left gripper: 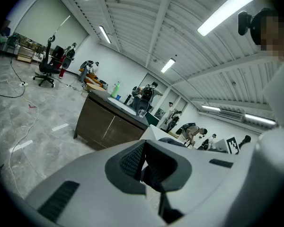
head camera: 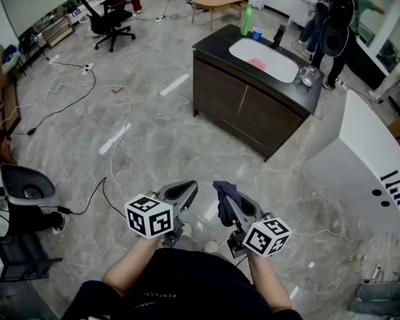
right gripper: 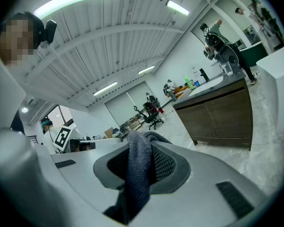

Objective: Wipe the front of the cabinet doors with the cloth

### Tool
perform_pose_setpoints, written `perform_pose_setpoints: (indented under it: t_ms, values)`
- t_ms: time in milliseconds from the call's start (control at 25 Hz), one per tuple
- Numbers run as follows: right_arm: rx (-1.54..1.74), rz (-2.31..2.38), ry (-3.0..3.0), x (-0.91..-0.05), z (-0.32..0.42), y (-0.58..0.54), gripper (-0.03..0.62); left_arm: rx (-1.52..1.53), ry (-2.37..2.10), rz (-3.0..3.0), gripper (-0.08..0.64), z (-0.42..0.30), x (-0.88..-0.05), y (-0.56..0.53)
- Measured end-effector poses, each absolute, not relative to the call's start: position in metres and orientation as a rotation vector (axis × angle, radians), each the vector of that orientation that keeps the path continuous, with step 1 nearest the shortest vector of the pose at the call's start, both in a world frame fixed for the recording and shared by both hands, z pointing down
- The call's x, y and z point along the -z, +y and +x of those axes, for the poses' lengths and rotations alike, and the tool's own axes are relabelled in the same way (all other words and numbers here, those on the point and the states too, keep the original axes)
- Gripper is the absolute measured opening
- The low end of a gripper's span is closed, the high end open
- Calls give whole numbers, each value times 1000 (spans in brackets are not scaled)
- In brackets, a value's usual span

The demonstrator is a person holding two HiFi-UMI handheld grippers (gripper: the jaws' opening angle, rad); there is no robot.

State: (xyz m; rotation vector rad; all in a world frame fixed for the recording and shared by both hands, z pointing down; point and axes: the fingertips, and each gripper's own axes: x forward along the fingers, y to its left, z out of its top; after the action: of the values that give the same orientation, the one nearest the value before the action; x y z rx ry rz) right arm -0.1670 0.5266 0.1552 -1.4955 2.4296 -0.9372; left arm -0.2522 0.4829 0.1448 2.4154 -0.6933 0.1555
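Note:
A dark brown cabinet with two doors and a black sink top stands a few steps ahead of me; it also shows as the cabinet in the left gripper view and the cabinet in the right gripper view. My right gripper is shut on a dark grey cloth, which hangs between its jaws as the cloth. My left gripper is held beside it, jaws shut with nothing in them. Both grippers are well short of the doors.
A white appliance stands right of the cabinet. A green bottle and a blue cup sit on the sink top. People work behind it. Cables trail over the grey floor; an office chair stands far left.

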Motion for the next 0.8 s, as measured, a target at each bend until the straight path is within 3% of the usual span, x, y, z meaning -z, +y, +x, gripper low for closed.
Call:
perform_pose_setpoints:
  t_ms: [800]
  values:
    - [1006,-1472,2417,-162,-185,496,84,-183,-692,2388,0,-273,-154,459]
